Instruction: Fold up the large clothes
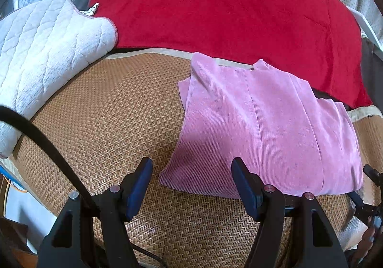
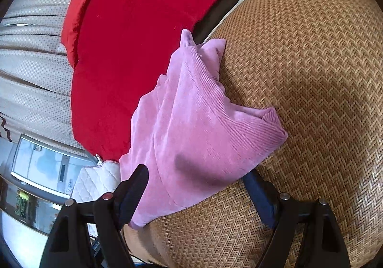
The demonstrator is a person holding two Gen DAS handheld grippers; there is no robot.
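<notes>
While folded, pink garment (image 1: 263, 129) on woven mat (image 1: 107, 112); both tools gaping, empty

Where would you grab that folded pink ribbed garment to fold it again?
Probably the pink ribbed garment's near corner, the one closest to the left gripper. Coming in low from the woven mat side seems best, since the layered edge there lies flat and exposed.

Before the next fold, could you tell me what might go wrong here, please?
1. The folded pink ribbed garment overlaps the red plush blanket at its far edge, so a grab there may lift both.
2. The right gripper stands open around the garment's near corner; closing may catch only the top layer and undo the fold.
3. The left gripper is open, pinning nothing.
</notes>
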